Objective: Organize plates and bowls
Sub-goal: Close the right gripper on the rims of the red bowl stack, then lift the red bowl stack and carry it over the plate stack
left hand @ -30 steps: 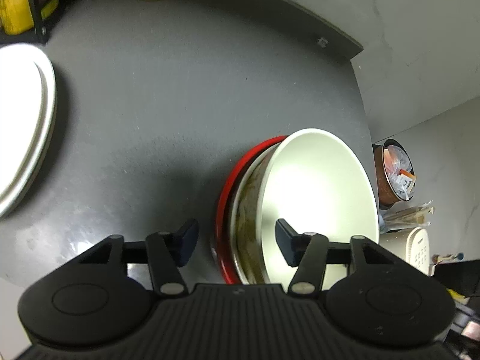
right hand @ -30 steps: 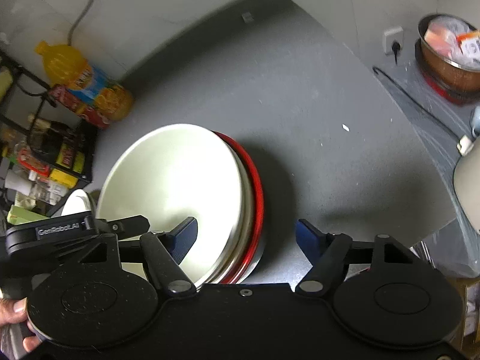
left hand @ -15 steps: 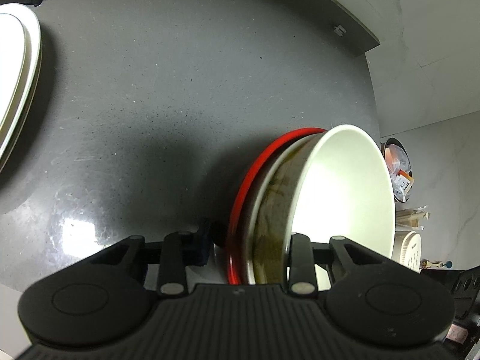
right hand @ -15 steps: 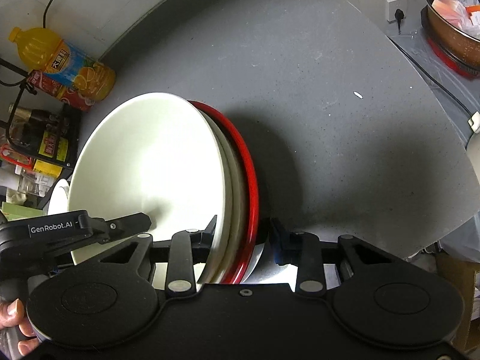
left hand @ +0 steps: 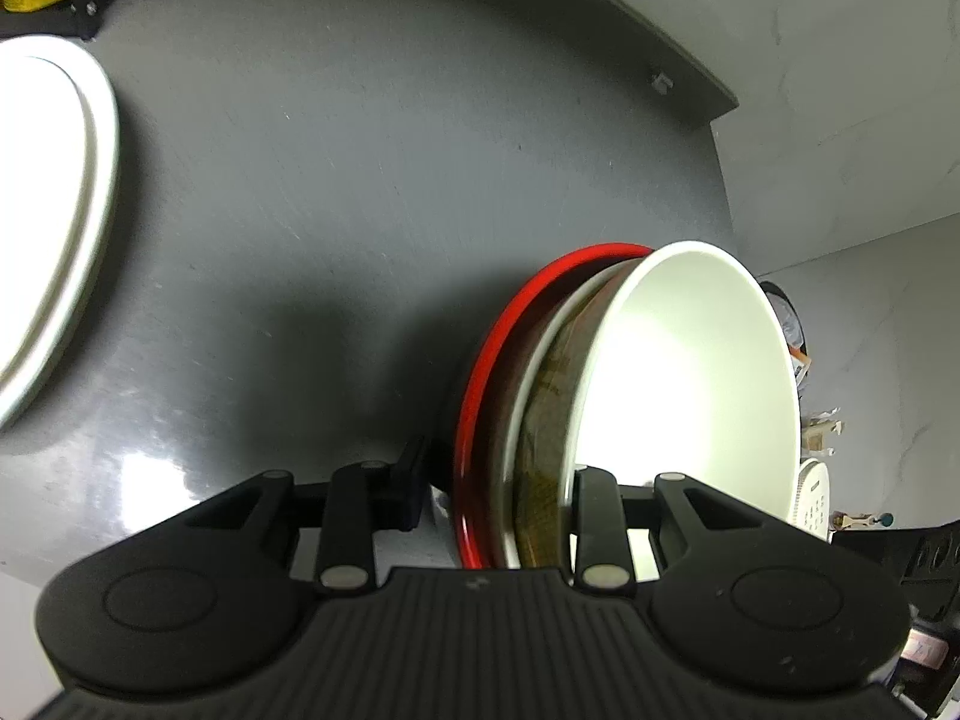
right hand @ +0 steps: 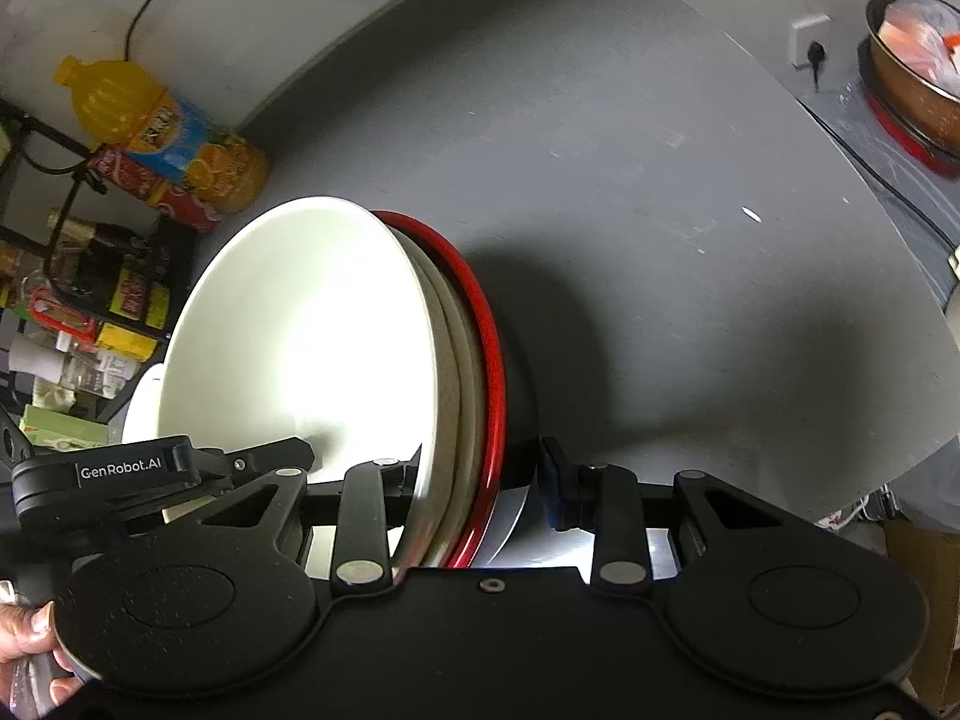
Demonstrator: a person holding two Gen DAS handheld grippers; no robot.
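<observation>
I've got both claws clenched on the bowl stack, left claw (left hand: 495,495) and right claw (right hand: 480,480) pinching opposite rims, stack tipped on edge above the grey bench (left hand: 312,192), white bowl (left hand: 684,384) innermost, red bowl (left hand: 480,396) outermost, plates (left hand: 48,228) well to my left.

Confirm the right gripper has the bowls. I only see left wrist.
Observer: Yes, right gripper is shut on the stack: one finger inside the white bowl, the other behind the red bowl.
Operator: Anyone in frame?
Observer: A hand at the lower left edge, below the left gripper.
Operator: Far right?
Observer: A plug in a wall socket, beside a copper pan holding plastic bags.
</observation>
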